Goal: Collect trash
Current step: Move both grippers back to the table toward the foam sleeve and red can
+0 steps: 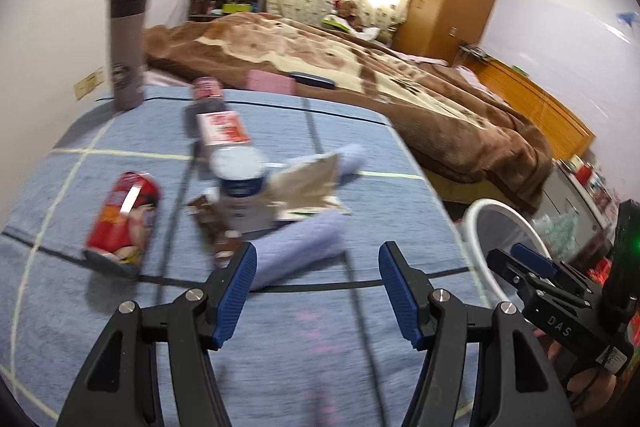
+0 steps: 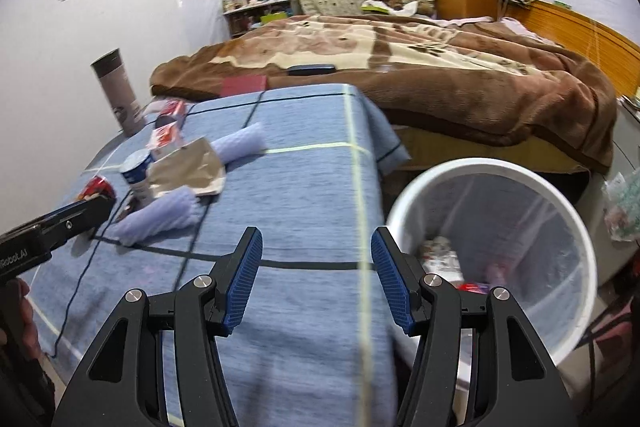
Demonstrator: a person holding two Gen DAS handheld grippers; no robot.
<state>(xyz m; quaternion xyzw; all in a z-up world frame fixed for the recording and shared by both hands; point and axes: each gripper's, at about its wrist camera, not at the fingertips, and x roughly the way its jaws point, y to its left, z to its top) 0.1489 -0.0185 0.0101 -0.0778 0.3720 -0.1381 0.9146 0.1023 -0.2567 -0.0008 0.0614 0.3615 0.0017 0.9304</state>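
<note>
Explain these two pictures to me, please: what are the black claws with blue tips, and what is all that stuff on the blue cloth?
The claws are two hand-held grippers; a person carries one in each hand, and a small camera on each looks forward along its fingers. One picture comes from the left gripper, the other from the right gripper. Both stand open and hold nothing.

On the blue cloth lies rubbish to collect: a red can on its side, a white and blue cup, a torn brown paper bag, a red and white packet and two pale blue rolls. A tall grey flask stands at the back. Beside the table sits a white bin with some rubbish already inside.
</note>
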